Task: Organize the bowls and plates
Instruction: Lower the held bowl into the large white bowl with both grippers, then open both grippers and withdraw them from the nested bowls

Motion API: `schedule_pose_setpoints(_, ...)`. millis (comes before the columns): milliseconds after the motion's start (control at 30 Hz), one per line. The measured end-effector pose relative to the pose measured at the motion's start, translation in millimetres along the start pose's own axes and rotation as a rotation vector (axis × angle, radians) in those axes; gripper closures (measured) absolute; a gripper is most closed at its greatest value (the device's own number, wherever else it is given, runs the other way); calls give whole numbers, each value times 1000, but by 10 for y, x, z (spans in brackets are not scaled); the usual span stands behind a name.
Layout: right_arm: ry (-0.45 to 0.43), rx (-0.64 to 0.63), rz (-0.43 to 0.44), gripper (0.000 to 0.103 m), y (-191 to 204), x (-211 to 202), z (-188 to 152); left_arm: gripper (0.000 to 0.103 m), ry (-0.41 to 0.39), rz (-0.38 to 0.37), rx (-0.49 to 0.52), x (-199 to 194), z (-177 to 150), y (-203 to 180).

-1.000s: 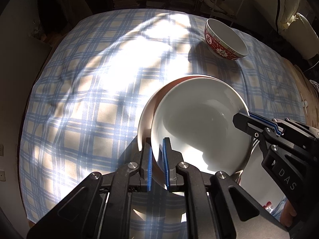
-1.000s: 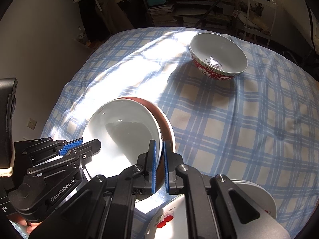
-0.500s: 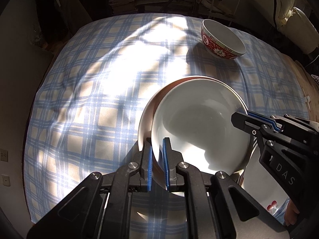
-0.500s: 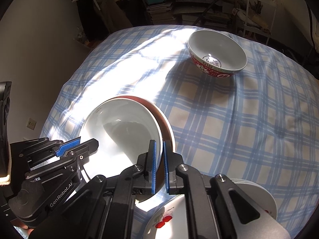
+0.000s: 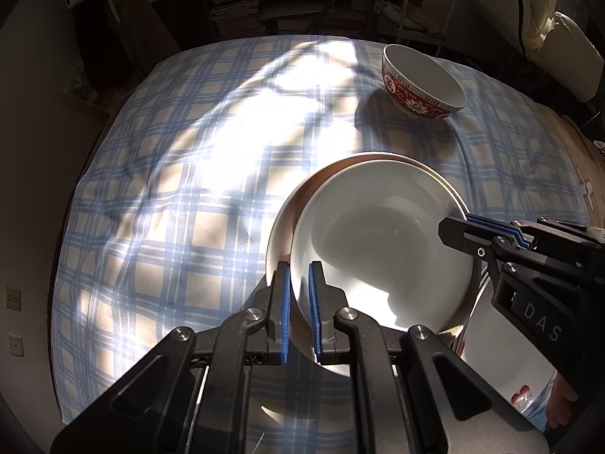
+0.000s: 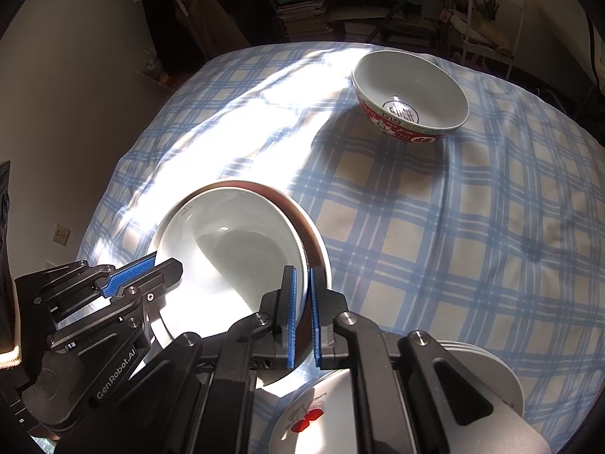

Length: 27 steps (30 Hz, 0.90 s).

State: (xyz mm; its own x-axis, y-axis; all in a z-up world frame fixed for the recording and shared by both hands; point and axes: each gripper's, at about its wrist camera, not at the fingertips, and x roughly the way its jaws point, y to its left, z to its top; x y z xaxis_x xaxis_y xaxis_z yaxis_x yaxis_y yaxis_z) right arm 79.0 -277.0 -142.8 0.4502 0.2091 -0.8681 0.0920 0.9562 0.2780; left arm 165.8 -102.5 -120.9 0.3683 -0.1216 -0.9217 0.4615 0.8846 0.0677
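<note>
The left gripper (image 5: 298, 283) is clamped on the near rim of the white bowl (image 5: 378, 249), and the right gripper (image 6: 302, 295) pinches the opposite rim. A brown-rimmed dish (image 6: 314, 234) sits directly under the white bowl. Beyond the white bowl stands a red patterned bowl (image 6: 410, 104); nearer than it, a cherry-print plate (image 6: 310, 416). Sunlight streaks the blue checked tablecloth (image 6: 435, 227); cluttered shelves (image 6: 340, 0) stand behind.

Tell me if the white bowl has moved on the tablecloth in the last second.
No. The white bowl sits at the same spot on the checked tablecloth, the same way from the red patterned bowl; both grippers hold its rim. Only the view tilted slightly.
</note>
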Motion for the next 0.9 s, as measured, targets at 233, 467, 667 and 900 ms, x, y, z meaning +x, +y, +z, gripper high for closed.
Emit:
schedule_pose_setpoints(233, -21, -6, 5, 94, 25, -83, 12, 89, -48, 57, 9, -71, 28, 25)
schedule_pose_setpoints(467, -40, 16, -3, 94, -5, -210, 27, 88, -53, 56, -18, -127, 15, 77)
schedule_pose_setpoints(667, -91, 66, -20, 70, -133, -430, 81, 83, -57, 9, -40, -270, 75, 89)
schedule_pose_setpoints(900, -138, 104, -68, 22, -327, -691, 258, 27, -92, 12, -62, -465, 316, 55)
